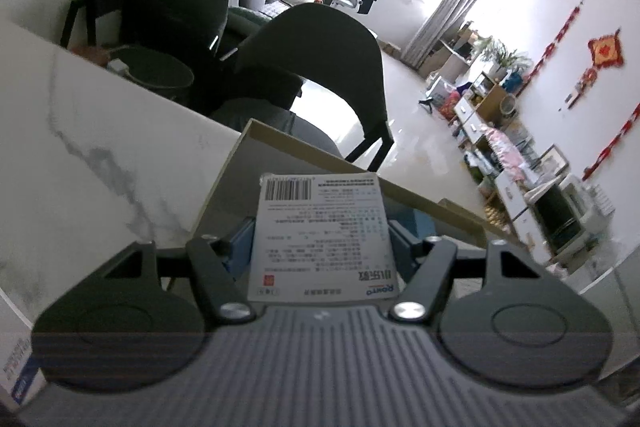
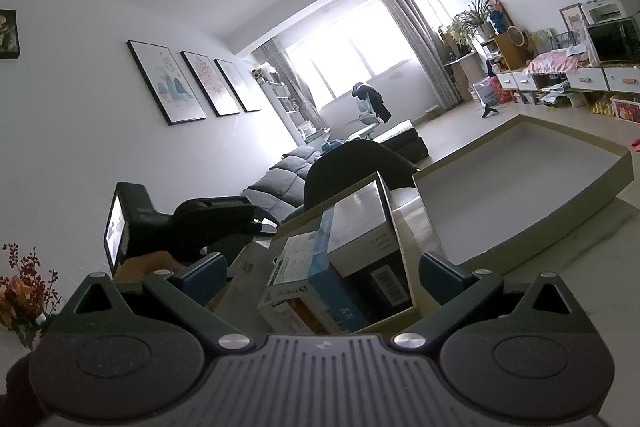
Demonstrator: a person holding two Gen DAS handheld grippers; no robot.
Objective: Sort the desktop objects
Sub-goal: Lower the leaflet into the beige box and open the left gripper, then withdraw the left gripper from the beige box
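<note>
In the left wrist view my left gripper (image 1: pixel 320 251) is shut on a flat white box (image 1: pixel 320 227) with a barcode and small print, its blue pads (image 1: pixel 236 259) pressing both sides. The box hangs over the near rim of a tan cardboard tray (image 1: pixel 280 143) on the marble table (image 1: pixel 100 155). In the right wrist view my right gripper (image 2: pixel 322 279) stands open. Between its fingers (image 2: pixel 204 279), untouched, sits a small cardboard tray (image 2: pixel 404 239) with a blue-and-white box (image 2: pixel 320 267) and a black-and-white box (image 2: pixel 360 223) inside. The left gripper's dark body (image 2: pixel 216 223) shows to the left.
A large shallow cardboard tray (image 2: pixel 600 179) lies to the right on the table. Dark chairs (image 1: pixel 320 47) stand past the table's far edge. Another white-and-blue box (image 1: pixel 16 367) sits at the lower left. Orange and red flowers (image 2: pixel 24 287) stand at the left.
</note>
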